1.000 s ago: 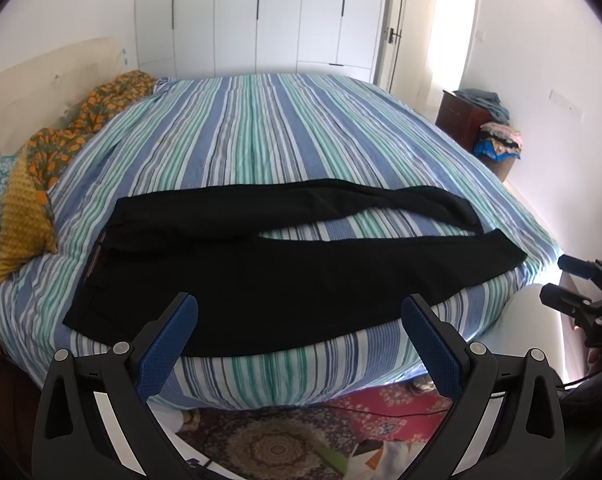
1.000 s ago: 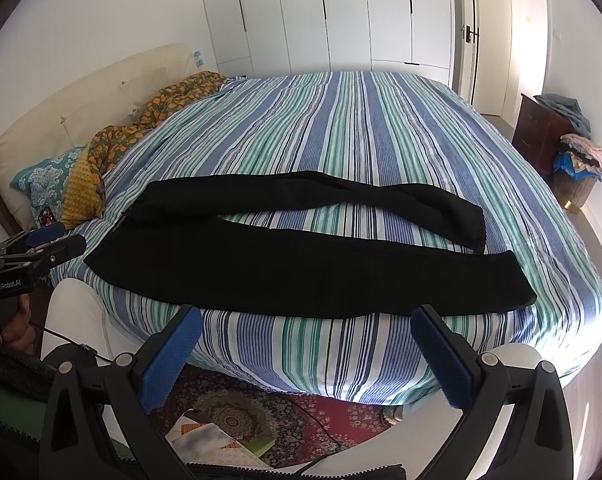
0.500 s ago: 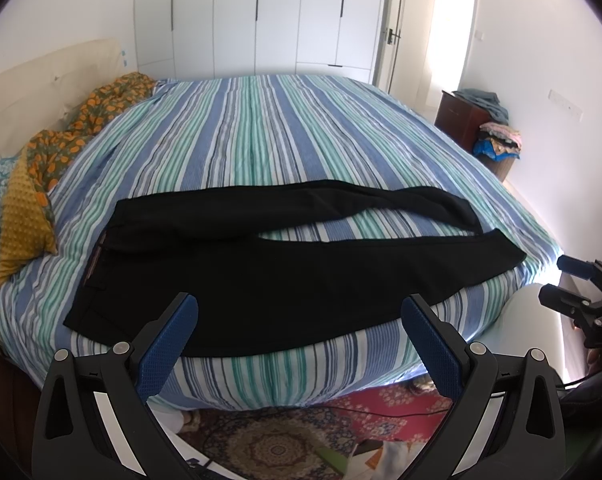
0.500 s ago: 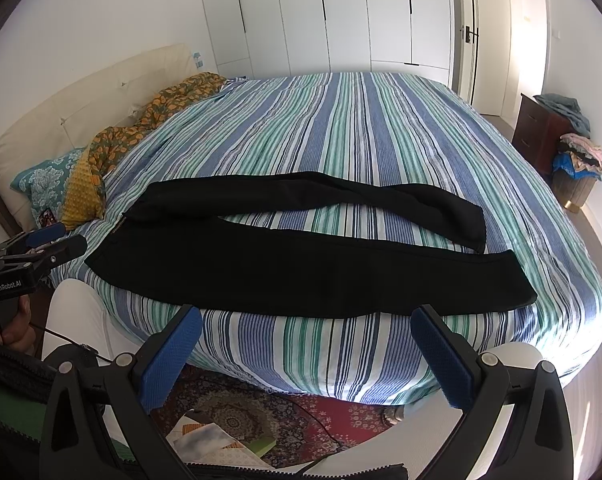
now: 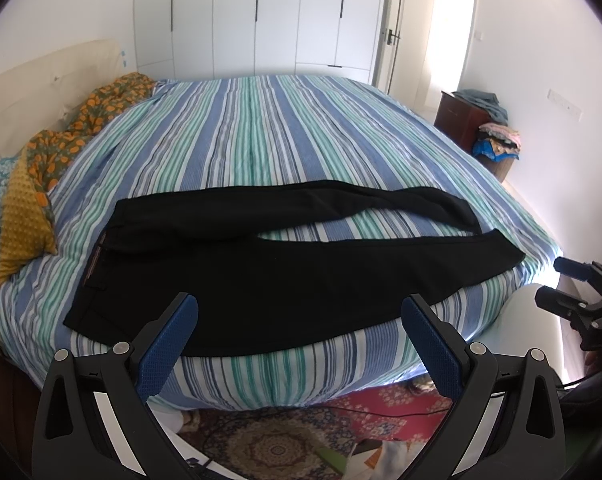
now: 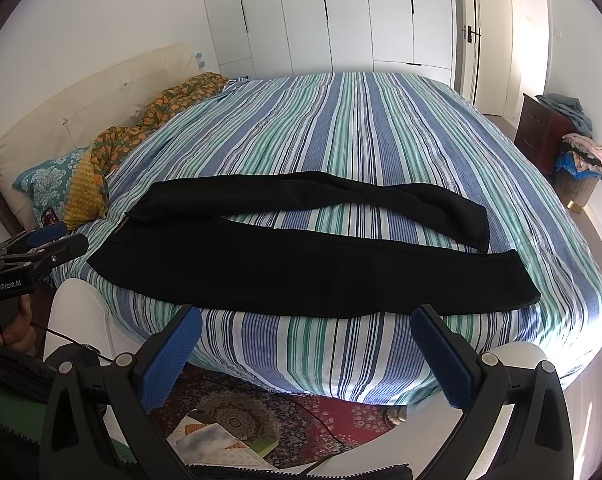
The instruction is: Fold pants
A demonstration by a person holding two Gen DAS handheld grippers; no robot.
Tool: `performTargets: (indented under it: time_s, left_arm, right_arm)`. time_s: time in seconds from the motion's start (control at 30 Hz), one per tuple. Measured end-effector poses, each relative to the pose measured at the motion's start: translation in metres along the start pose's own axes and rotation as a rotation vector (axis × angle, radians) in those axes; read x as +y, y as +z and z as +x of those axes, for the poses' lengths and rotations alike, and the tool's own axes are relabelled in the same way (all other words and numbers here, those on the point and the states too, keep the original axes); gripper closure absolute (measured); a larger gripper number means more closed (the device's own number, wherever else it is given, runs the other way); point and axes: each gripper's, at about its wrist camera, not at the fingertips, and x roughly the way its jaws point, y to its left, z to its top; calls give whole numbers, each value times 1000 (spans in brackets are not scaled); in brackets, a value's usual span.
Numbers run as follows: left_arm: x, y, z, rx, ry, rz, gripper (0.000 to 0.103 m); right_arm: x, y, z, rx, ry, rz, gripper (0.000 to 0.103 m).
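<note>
Black pants (image 5: 285, 276) lie flat across the near edge of the striped bed (image 5: 261, 128), waistband at the left, both legs running right and spread in a narrow V. They also show in the right wrist view (image 6: 301, 268). My left gripper (image 5: 299, 312) is open and empty, held off the bed's front edge in front of the near leg. My right gripper (image 6: 307, 322) is open and empty, also short of the bed edge. Each gripper appears in the other's view: the right one (image 5: 565, 284), the left one (image 6: 53, 240).
Pillows and an orange patterned blanket (image 5: 61, 148) lie at the bed's left by the headboard. A patterned rug (image 5: 285, 440) with papers covers the floor below. A wooden cabinet (image 5: 461, 120) and a pile of clothes (image 5: 497, 144) stand at the right wall. White wardrobes stand behind.
</note>
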Motion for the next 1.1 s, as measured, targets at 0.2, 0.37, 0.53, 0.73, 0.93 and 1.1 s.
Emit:
performTargets:
  time_s: [0.2, 0.37, 0.53, 0.73, 0.93, 1.1]
  left_arm:
    - [0, -1, 0, 1, 0, -1, 1]
    - [0, -1, 0, 1, -1, -2, 1]
    - [-2, -2, 0, -1, -2, 3, 1]
    - [-4, -2, 0, -1, -3, 4, 1]
    - [-4, -2, 0, -1, -3, 4, 1]
    - [-4, -2, 0, -1, -3, 4, 1]
  right_arm:
    - [-1, -1, 2, 1, 2, 1, 0]
    - [1, -2, 3, 5, 6, 0, 0]
    - [2, -3, 6, 8, 9, -1, 0]
    - [2, -2, 6, 7, 11, -2, 0]
    - [3, -2, 7, 9, 14, -3, 0]
    - [3, -1, 7, 9, 14, -4, 0]
